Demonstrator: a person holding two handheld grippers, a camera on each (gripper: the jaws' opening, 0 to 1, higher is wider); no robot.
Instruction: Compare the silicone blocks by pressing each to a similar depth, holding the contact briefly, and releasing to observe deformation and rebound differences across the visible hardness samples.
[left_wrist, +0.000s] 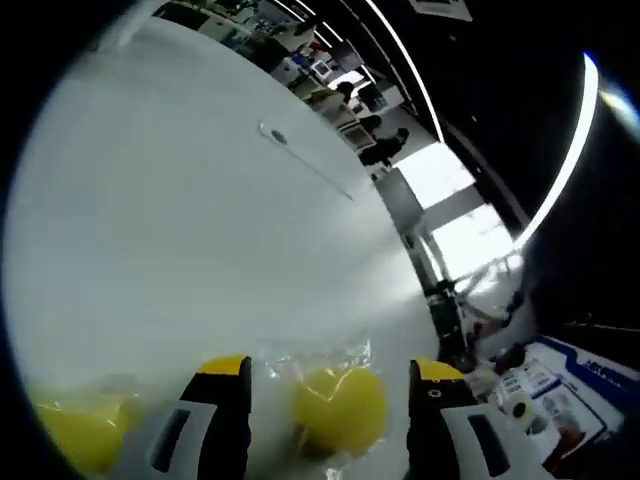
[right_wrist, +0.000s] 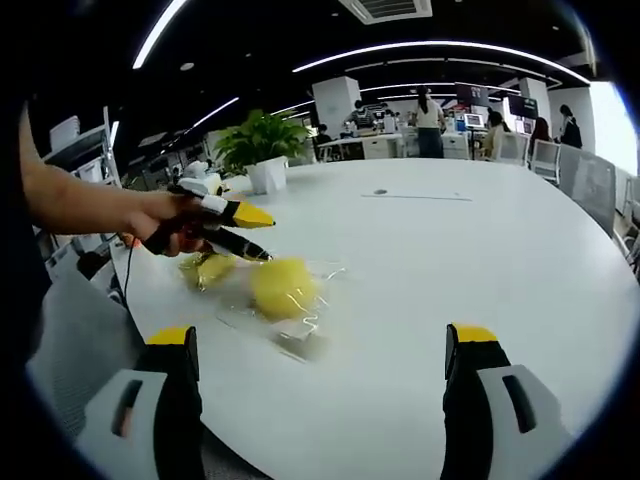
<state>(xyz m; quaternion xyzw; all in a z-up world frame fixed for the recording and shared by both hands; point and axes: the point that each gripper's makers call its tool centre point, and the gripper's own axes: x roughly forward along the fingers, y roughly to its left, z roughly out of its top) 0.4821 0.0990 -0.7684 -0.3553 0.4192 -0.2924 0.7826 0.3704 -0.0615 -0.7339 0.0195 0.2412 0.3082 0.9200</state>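
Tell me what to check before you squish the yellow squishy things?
1. Left gripper open enough: ok, jaws apart in both views.
2. Round yellow silicone block in clear plastic wrap lined up between left jaws: ok.
3. Second yellow silicone block ready beside it: ok.
4. Right gripper out of the way: ok, open, apart from the blocks.
5. Round white table steady: cannot tell.
6. Left jaws touching the wrap: cannot tell.

likely an open-plan office: desks with monitors (right_wrist: 470, 122), ceiling light strips (right_wrist: 430, 48), potted plant (right_wrist: 258, 140).
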